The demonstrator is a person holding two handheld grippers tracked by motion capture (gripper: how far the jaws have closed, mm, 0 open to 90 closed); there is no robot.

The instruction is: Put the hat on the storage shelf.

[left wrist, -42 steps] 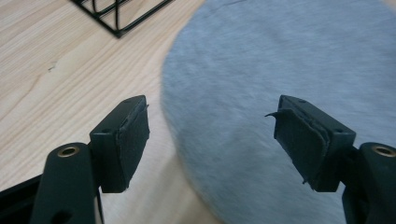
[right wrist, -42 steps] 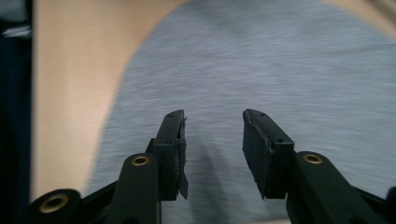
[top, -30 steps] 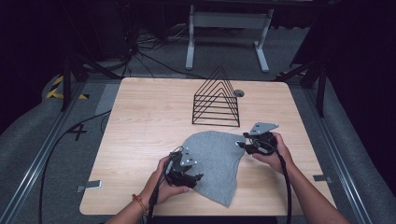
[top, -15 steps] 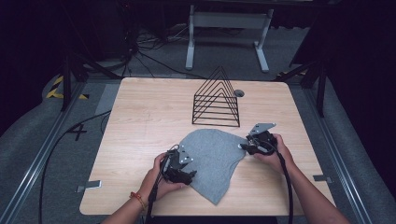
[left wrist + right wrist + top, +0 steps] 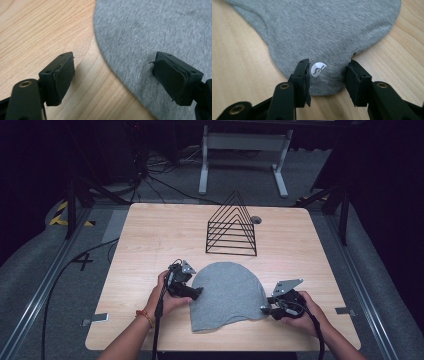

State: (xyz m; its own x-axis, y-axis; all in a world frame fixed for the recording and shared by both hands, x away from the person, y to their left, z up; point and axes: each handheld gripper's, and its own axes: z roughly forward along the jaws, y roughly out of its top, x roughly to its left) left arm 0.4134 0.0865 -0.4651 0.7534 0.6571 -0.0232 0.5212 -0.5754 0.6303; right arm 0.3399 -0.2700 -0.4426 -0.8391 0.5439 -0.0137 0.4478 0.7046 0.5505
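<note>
1. Dark room, grey carpet floor (image 5: 45,265) strewn with cables
2. Light wooden table (image 5: 150,235) carrying a black wire triangular rack (image 5: 231,227) at its far side
3. Grey knit fabric beanie (image 5: 227,292) lies flat near the table's front edge, rounded crown pointing away from the person
4. Left gripper (image 5: 112,75), jaws apart, straddles the beanie's edge; right gripper (image 5: 328,77), jaws apart, flanks its corner bearing a white logo (image 5: 318,69)

In the high view the wooden surface (image 5: 150,240) is lit brightly and evenly from above, while the floor and the room beyond it sink into near-black; the wire rack (image 5: 231,226) throws almost no shadow. The left gripper view is soft throughout, the grey cloth (image 5: 160,32) blurring toward the top, and the left claw (image 5: 113,75) casts a faint shadow on the wood beside one jaw. The right gripper view is sharper near the right claw (image 5: 327,81), where the cloth's weave and a small white logo (image 5: 318,69) read clearly, softening toward the far edge.
</note>
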